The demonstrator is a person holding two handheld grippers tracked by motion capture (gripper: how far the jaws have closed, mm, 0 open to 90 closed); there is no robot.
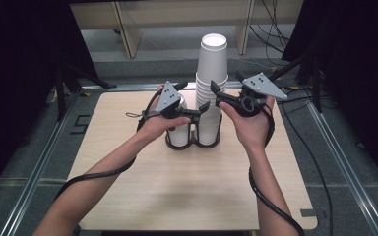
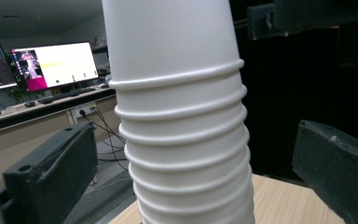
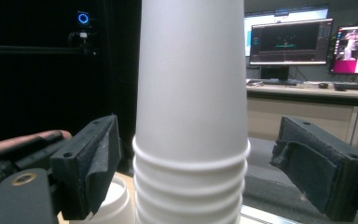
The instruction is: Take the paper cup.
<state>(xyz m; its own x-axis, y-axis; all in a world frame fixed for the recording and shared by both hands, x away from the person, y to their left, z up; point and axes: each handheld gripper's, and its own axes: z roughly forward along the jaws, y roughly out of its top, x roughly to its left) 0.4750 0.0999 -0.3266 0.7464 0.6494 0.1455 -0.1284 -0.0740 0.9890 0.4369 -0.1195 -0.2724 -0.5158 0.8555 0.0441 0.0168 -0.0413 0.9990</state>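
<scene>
The stack of white paper cups (image 1: 210,93) stands upright at the centre of the bench (image 1: 187,182), long axis vertical, the cups nested upside down so the rims face the bench and the closed bottom of the top cup points up toward 12 o'clock. It sits in the right ring of a dark two-ring holder (image 1: 193,142); a shorter white cup (image 1: 179,132) sits in the left ring, at 9 o'clock from the stack.

The left hand-held gripper (image 1: 203,109) reaches in from 9 o'clock, its jaws wide on either side of the lower stack without touching it in the left gripper view, where the stack (image 2: 182,116) runs out of the top and bottom edges. The right hand-held gripper (image 1: 215,93) comes in from 3 o'clock, slightly higher, jaws also wide and clear of the stack (image 3: 191,116) in the right gripper view; the short cup's (image 3: 116,198) top peeks out by the left jaw.

The person's hand and the left hand-held gripper hide most of the short cup in the high view. Both forearms come up from 6 o'clock, wrists bent inward so the two point toward each other.
</scene>
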